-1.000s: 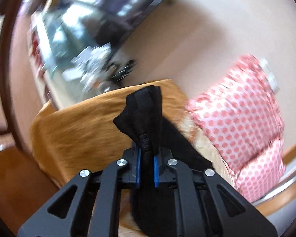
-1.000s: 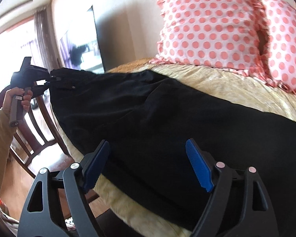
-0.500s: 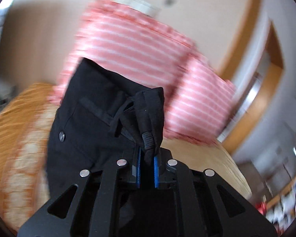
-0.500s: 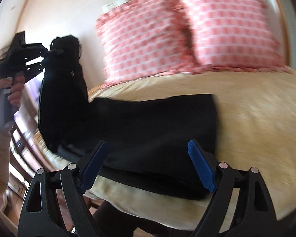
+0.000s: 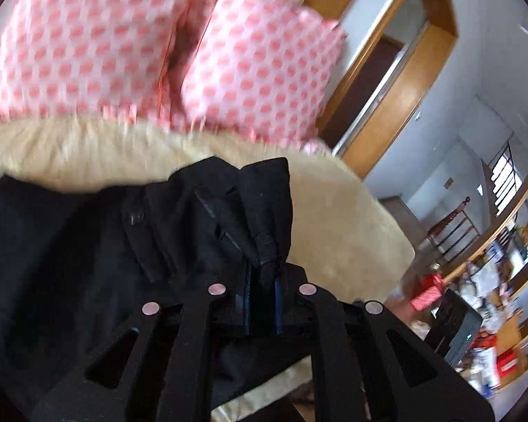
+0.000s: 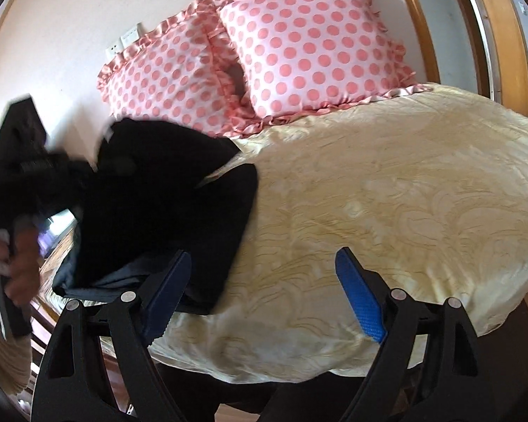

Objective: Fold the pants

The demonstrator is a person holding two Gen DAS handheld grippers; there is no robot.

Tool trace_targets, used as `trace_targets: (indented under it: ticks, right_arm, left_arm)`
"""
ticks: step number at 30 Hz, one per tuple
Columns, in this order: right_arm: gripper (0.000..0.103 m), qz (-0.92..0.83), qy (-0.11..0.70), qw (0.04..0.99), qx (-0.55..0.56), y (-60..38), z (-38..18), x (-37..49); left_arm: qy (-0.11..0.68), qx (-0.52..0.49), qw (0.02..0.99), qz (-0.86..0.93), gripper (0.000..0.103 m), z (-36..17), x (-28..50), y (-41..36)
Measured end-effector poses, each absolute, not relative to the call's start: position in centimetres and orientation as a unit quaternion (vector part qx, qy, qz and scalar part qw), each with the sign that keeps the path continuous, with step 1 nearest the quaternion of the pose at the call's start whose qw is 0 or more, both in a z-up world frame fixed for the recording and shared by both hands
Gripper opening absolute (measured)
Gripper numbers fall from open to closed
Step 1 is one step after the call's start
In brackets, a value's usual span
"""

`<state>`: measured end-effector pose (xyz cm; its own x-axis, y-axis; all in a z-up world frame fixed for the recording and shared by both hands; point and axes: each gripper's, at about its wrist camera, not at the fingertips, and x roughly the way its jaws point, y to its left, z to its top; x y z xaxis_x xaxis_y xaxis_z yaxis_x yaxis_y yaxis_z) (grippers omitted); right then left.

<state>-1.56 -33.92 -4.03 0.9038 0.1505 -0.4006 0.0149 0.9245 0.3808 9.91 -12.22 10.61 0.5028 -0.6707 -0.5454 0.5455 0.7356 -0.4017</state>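
1. The left gripper (image 5: 262, 302) is pinched shut on a bunched corner of the black fabric pants (image 6: 165, 211), near the waistband where a small round button (image 5: 134, 216) shows. The hold looks narrow, on thick gathered cloth, so a quick swing could pull the fabric out of the jaws and let the raised half drop in a heap.

2. The pants lie on the pale yellow patterned bedspread (image 6: 387, 193), close to the bed's near-left edge, with one part lifted over the rest. If the lifted part is set down off-line, the edges would not match and the fold would come out skewed.

3. The right gripper (image 6: 264, 295) hangs spread wide, holding nothing, just above the lower edge of the pants. With that layer not pinned, dragging by the left gripper could slide the whole garment toward the edge and off the bed.

4. The two pink polka-dot ruffled pillows (image 6: 264, 56) sit near the far end of the pants; an overshoot could land cloth against them and rumple it.
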Motion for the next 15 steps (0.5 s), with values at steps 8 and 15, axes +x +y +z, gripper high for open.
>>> trace_targets:
  ticks: [8, 15]
  right_arm:
    - [0.086, 0.008, 0.214, 0.96, 0.18, -34.5, -3.6, -2.0]
    - [0.086, -0.004, 0.182, 0.97, 0.159, -34.5, -1.3, -1.7]
  left_arm:
    - [0.387, -0.018, 0.843, -0.373, 0.009, 6.2, 7.7, -15.6]
    - [0.372, -0.001, 0.849, -0.376, 0.016, 4.7, 6.4, -16.0]
